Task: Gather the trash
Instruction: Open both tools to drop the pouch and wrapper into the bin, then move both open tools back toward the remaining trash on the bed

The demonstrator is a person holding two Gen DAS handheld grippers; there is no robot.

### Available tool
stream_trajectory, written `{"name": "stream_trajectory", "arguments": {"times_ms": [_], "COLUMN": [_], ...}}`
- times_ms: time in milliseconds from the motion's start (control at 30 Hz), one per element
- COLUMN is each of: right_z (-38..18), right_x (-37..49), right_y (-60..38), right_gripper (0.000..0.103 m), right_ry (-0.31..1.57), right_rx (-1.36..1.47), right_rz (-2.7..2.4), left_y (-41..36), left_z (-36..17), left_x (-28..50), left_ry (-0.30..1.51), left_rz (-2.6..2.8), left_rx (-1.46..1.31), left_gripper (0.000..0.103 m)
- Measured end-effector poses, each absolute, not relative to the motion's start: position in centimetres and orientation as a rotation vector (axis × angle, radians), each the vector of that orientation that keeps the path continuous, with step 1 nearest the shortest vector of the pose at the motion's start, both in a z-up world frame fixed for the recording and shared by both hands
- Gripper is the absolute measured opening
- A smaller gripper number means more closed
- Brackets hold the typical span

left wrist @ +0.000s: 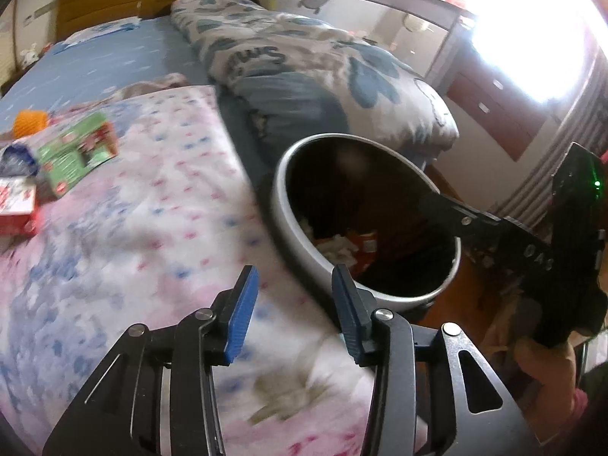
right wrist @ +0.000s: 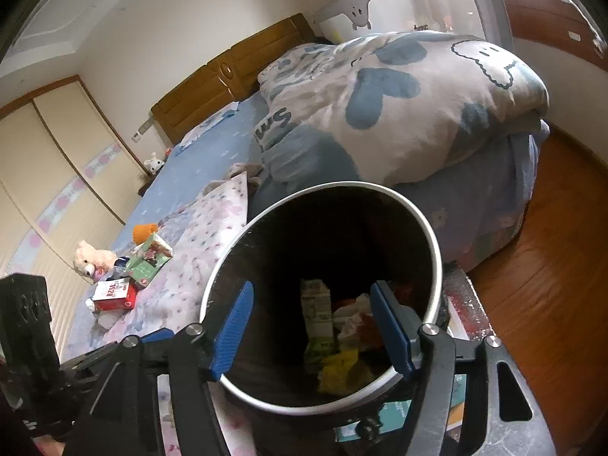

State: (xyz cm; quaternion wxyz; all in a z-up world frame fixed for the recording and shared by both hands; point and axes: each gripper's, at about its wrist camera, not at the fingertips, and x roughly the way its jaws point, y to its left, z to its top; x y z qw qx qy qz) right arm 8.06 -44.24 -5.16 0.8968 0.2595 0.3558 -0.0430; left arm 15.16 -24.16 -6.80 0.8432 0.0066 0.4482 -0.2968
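Right gripper (right wrist: 311, 326) above the trash bin (right wrist: 437, 266), jaws wide apart, nothing held. Left gripper (left wrist: 294, 313) beside the bin, half open, empty. Cartons (right wrist: 114, 294) lie on the bed left of the bin.

The bin (right wrist: 323, 399) stands beside the bed (right wrist: 197, 167), cartons (right wrist: 125, 285) lying on the bedspread (right wrist: 197, 262) to its left
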Motion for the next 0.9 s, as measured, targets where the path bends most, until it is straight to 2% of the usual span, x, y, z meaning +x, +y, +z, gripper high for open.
{"name": "stream_trajectory", "arguments": {"times_ms": [67, 267, 533, 900], "right_z": [-4.9, -3.9, -3.8, -4.4], "right_x": [8.1, 8.6, 9.8, 12.0], "right_y": [-43.6, -40.6, -36.3, -30.1], "right_gripper": [0.073, 0.081, 0.085, 0.086], "right_ry": [0.729, 0.721, 0.741, 0.792], "right_rx": [0.536, 0.518, 0.496, 0.445], "right_rz": [-0.078, -0.014, 0.076, 0.195], "left_y": [-22.8, -18.6, -12.9, -6.2], "left_z": [-7.1, -7.9, -8.1, -8.4], "left_x": [15.1, 14.7, 14.5, 15.3], "left_ry": [0.950, 0.959, 0.951, 0.944], "left_rz": [-0.595, -0.520, -0.418, -0.288], "left_rx": [-0.007, -0.048, -0.101, -0.184], "left_gripper": [0.046, 0.047, 0.048, 0.052]}}
